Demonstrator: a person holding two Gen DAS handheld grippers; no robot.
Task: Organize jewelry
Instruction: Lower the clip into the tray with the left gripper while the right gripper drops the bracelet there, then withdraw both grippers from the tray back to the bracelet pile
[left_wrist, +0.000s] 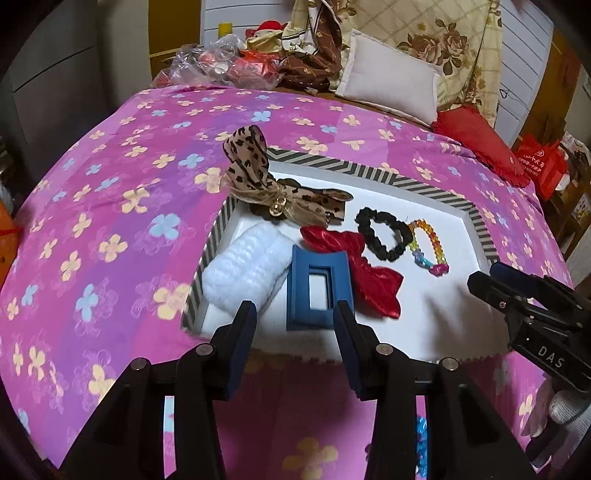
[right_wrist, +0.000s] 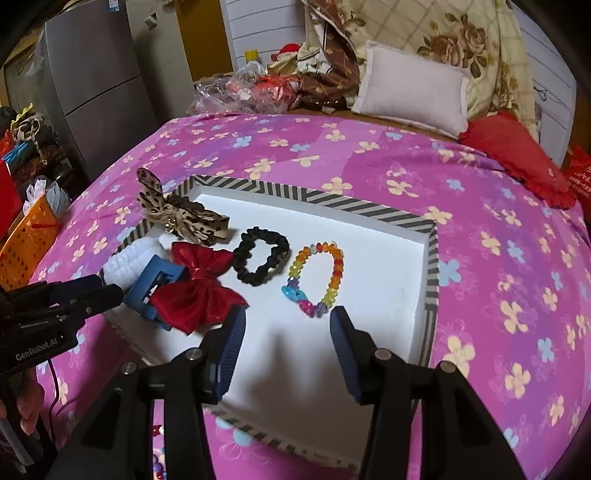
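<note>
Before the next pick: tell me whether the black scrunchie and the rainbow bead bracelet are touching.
Apart. In the right wrist view a strip of white tray floor shows between the black scrunchie and the rainbow bead bracelet. The left wrist view makes them seem to meet.

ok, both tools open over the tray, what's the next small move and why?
Probably pull both back toward the near edge. The left tool and right tool are open and empty, the blue clip and rainbow bracelet lie loose in the striped tray, and more beads show on the bedspread below.

"DAS" stands on the right gripper (left_wrist: 491, 278); "GenRobot.AI" on the left gripper (right_wrist: 107, 291) (both white lettering).
</note>
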